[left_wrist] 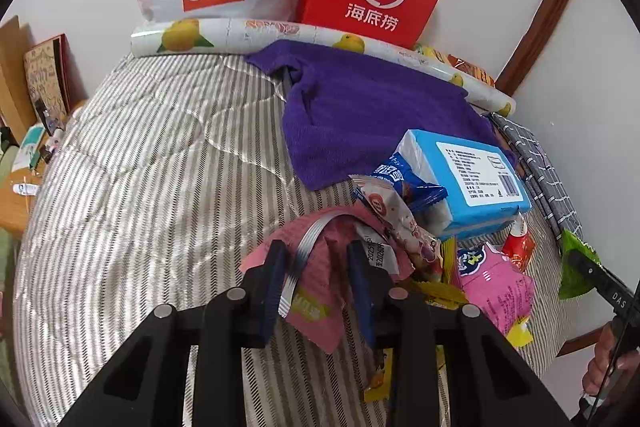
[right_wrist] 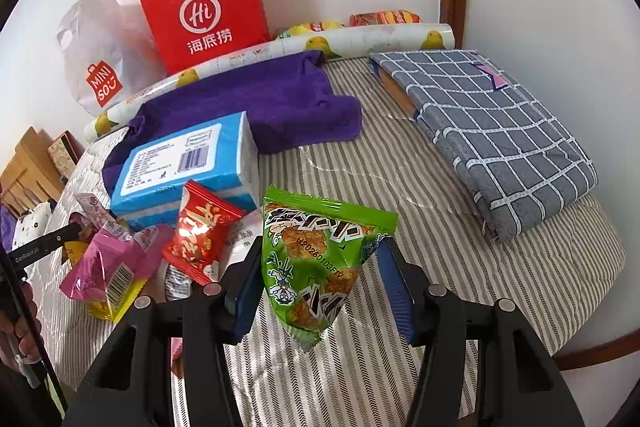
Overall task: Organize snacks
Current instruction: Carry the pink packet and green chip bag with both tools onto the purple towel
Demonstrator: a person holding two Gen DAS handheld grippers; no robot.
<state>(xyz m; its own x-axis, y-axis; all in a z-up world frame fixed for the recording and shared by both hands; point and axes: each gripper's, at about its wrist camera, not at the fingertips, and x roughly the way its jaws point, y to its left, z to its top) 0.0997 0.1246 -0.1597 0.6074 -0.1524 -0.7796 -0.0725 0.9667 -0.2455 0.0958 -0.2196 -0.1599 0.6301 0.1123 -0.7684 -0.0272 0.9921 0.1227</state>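
Green snack packet upright, pink packet crumpled, snack pile

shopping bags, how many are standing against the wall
2: the red paper bag standing upright, and the white Miniso plastic bag on its left. Nothing suggests more behind them.

- The left gripper points forward over the bed, its jaws set close on either side of a pink packet pinched between them.
- The right gripper holds a green packet upright between its blue pads, nearer the bed's right edge.
- A bare hand grips the right gripper's handle.
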